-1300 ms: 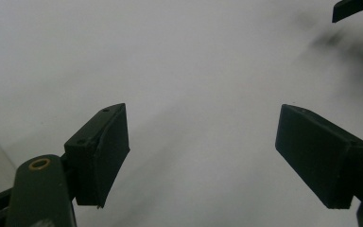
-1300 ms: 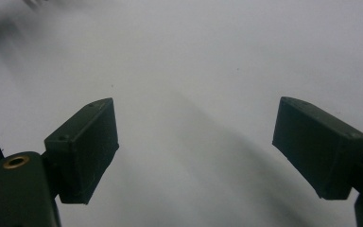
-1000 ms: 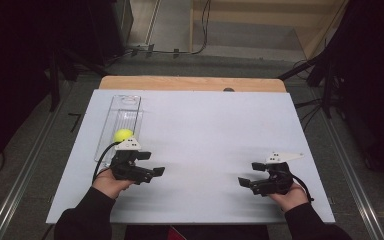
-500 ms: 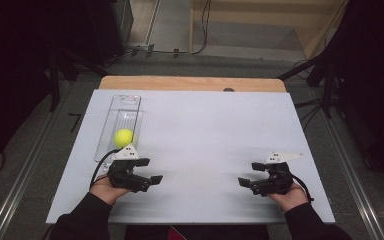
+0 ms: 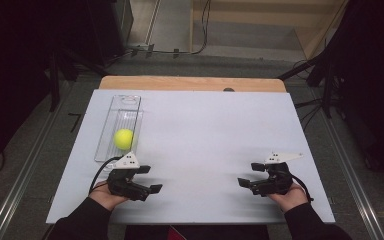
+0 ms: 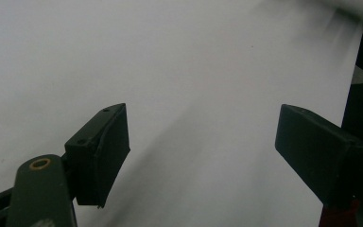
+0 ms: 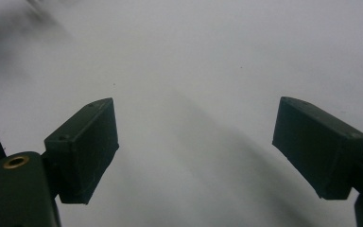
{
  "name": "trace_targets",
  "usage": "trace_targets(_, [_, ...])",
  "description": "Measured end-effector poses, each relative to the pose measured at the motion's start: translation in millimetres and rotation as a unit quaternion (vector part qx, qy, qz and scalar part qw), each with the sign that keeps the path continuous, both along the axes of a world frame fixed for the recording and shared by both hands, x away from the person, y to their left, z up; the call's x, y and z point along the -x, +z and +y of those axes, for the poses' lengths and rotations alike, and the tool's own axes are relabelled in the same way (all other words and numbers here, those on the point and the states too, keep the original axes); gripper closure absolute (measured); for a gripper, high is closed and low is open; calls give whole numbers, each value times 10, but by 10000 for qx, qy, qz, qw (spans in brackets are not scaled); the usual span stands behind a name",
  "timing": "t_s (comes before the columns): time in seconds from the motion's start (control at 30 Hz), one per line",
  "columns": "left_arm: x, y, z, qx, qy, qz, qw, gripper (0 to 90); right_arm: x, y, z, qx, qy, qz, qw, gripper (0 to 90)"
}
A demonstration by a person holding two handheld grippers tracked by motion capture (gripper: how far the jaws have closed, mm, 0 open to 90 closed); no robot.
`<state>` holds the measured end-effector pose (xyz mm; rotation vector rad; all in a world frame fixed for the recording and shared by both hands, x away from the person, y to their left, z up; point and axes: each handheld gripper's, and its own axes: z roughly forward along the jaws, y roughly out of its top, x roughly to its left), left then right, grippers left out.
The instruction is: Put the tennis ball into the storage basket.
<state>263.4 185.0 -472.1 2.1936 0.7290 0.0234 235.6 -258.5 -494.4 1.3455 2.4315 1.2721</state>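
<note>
Left gripper [image 5: 146, 179]: jaws apart, nothing between them; held low over the near left part of the sheet, jaws aimed toward the table's middle.
Right gripper [image 5: 246, 181]: jaws apart, nothing between them; held low over the near right part, facing the left gripper.
Sheet [image 5: 205, 130]: pale, plain, covers nearly the whole table; both gripper views look along 2 black jaws onto it.
Table [image 5: 190, 83]: a wooden strip shows at the far edge.
Room: dark on both sides, grey floor, cables and stands beyond the table.
Ball [image 5: 123, 139]: yellow, just beyond the left gripper, apart from it, well apart from the right one.
Tray [image 5: 126, 105]: clear, long, at the left; the ball lies in its near half.
</note>
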Motion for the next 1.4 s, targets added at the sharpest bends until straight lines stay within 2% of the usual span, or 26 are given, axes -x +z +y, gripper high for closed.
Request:
trace_targets(0.07, [5,-13,10,61,30,10,10000,193,1,0,1,2,-4,12,10000,130])
trace_targets(0.67, [4,-60,96,61,134,28,9999,194,2,-5,8,4,10,28,10000,130])
trace_targets(1.4, [-2,-59,109,47,124,2,9999,195,3,-5,7,-9,13,16,10000,130])
